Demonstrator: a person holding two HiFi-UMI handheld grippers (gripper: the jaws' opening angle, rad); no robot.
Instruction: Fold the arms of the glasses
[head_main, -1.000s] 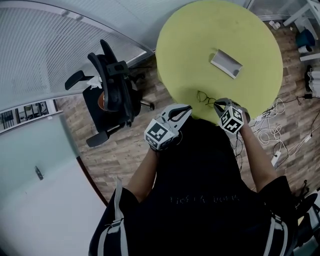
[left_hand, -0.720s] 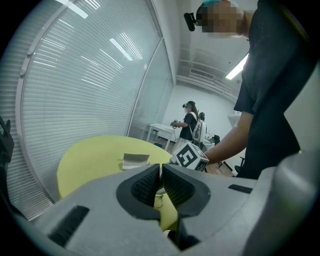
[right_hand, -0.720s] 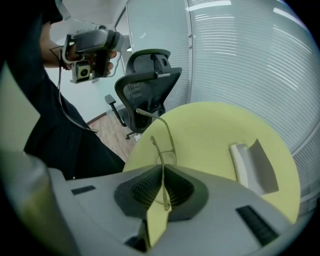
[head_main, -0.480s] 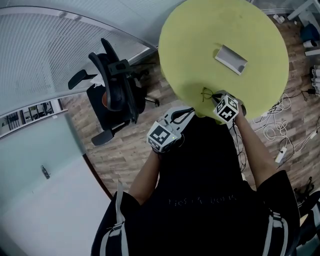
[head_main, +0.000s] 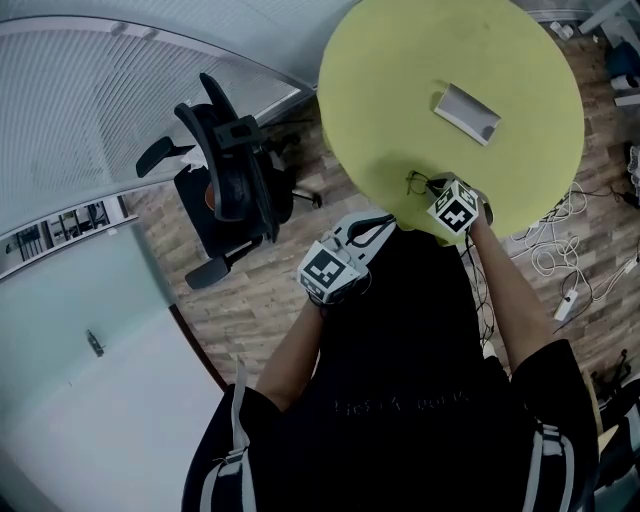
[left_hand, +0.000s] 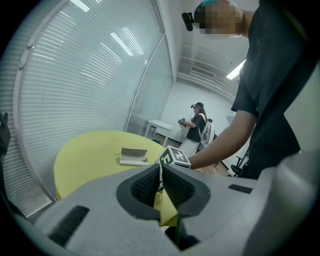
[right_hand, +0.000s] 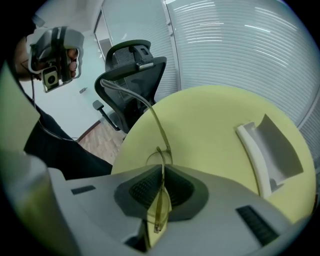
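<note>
Thin wire-framed glasses (head_main: 414, 183) are at the near edge of the round yellow table (head_main: 400, 80). My right gripper (head_main: 436, 191) is shut on them. In the right gripper view a slim part of the glasses (right_hand: 161, 150) runs between the pressed pads, and one long arm sticks out over the table (right_hand: 210, 120). My left gripper (head_main: 379, 225) hangs off the table in front of my body, its jaws closed with nothing in them. In the left gripper view my left gripper (left_hand: 160, 176) points toward the right gripper's marker cube (left_hand: 175, 156).
An open white glasses case (head_main: 465, 112) lies on the far side of the table, also the case (right_hand: 270, 150) to my right. A black office chair (head_main: 235, 180) stands left of the table. Cables (head_main: 560, 262) trail over the floor at right. Another person (left_hand: 197, 125) stands far back.
My right gripper has sunk toward the table's near edge with the glasses in it and rolled a little. The left gripper has stayed where it was.
</note>
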